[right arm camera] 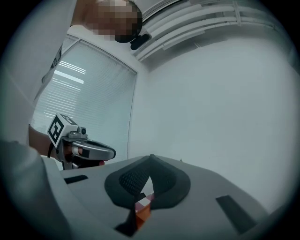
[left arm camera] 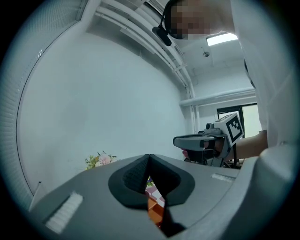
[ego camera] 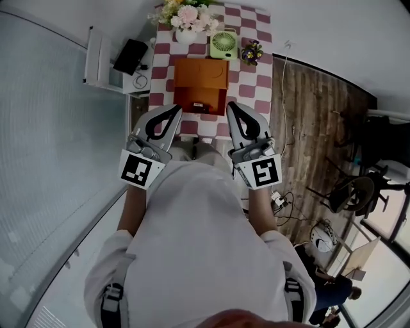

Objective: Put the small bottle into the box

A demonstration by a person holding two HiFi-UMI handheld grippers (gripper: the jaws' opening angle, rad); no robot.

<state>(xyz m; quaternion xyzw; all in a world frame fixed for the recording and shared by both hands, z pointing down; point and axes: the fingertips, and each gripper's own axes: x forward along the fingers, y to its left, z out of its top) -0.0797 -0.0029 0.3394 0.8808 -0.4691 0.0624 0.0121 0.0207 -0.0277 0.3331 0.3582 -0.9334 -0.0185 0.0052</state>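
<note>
An orange-brown box (ego camera: 201,84) with its lid down lies on the red-and-white checked table (ego camera: 256,90); a sliver of the box (left arm camera: 155,212) shows under the left jaws and again (right arm camera: 142,212) under the right jaws. No small bottle shows in any view. My left gripper (ego camera: 173,111) hangs shut and empty over the near table edge, left of the box; its jaws (left arm camera: 149,157) meet at the tips. My right gripper (ego camera: 231,106) hangs level with it on the box's right, its jaws (right arm camera: 151,157) also shut with nothing between them. Each gripper shows in the other's view: the right gripper (left arm camera: 179,140), the left gripper (right arm camera: 111,153).
At the table's far end stand a flower bouquet (ego camera: 187,16), a green fan (ego camera: 223,43) and a small purple flower pot (ego camera: 251,52). A white side shelf (ego camera: 102,61) with a black device (ego camera: 130,56) stands left. Right lie wooden floor (ego camera: 314,109), cables and chairs.
</note>
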